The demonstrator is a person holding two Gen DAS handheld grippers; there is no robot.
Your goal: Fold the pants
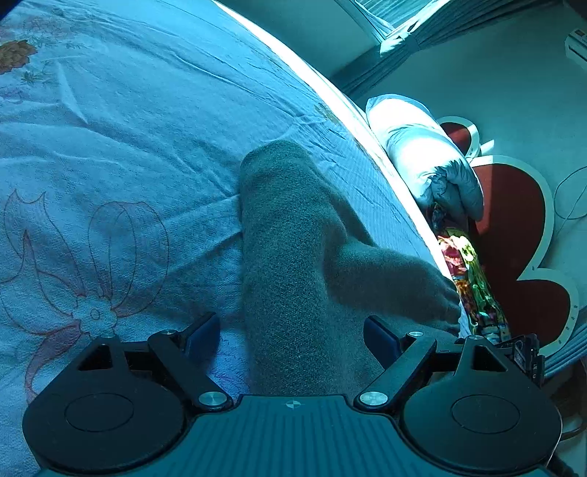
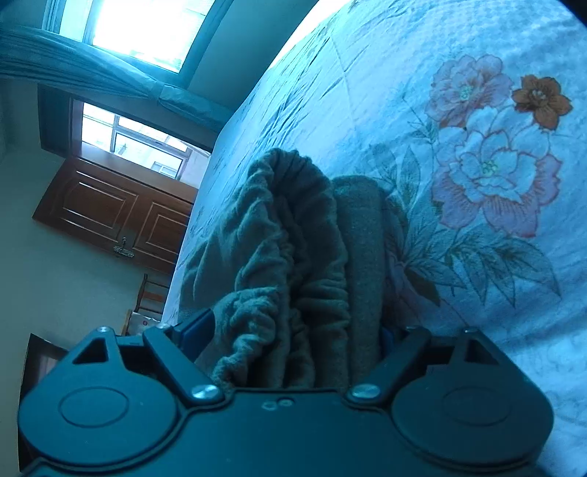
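I was in a bedroom in a home. A big bed (image 2: pixel 422 55) filled most of what I saw, and its sheet (image 1: pixel 128 146) had flowers printed on it. A window (image 2: pixel 146 29) with a curtain (image 2: pixel 73 69) let in bright light. There was a brown wooden door (image 2: pixel 117 209) in the wall. A puffy pillow (image 1: pixel 422 154) lay beside the bed.

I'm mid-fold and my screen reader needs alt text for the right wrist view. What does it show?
The right gripper has bunched grey-green fleece pants between its fingers, their gathered elastic waistband facing the camera. The pants rest on a pale blue bedsheet with pink and orange flower prints; a brown wooden door and a bright window lie beyond the bed edge.
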